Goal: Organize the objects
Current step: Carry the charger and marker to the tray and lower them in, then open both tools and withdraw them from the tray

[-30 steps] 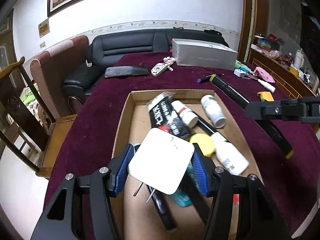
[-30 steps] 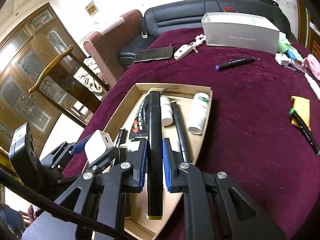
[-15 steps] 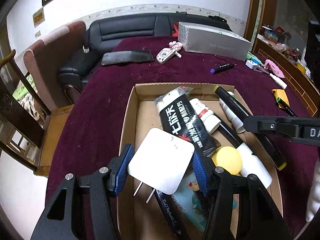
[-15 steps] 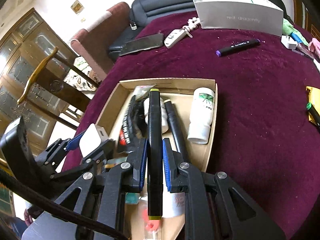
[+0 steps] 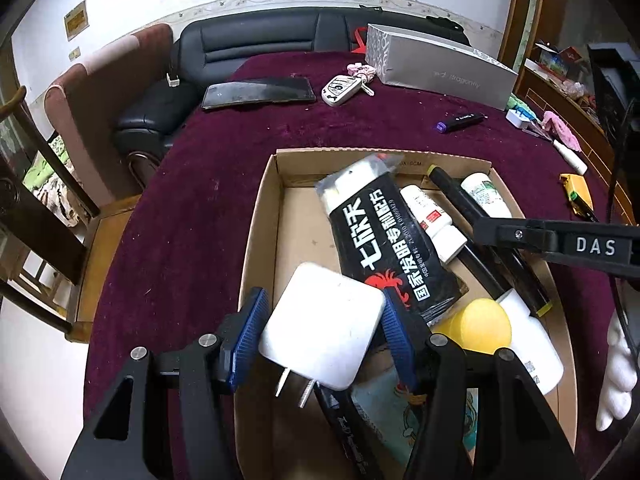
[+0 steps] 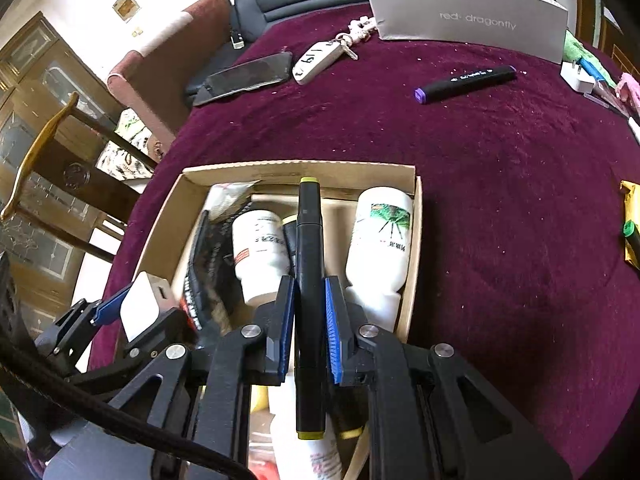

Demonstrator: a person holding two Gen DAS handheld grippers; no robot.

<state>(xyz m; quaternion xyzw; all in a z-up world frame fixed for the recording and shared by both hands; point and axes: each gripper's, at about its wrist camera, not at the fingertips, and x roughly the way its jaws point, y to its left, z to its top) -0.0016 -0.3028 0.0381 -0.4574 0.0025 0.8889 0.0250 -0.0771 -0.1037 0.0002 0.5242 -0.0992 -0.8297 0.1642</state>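
Bottles (image 6: 260,256) beside gripped marker (image 6: 309,300)

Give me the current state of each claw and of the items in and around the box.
Left claw: shut on white charger, prongs toward the camera.
Right claw: shut on black marker, held lengthwise over the box.
Cardboard box: open-topped, crowded.
Black packet: lying inside the box.
White bottles: capped, lying on their sides.
Purple-capped marker: capped, loose on the cloth.
Phone: screen dark, flat.
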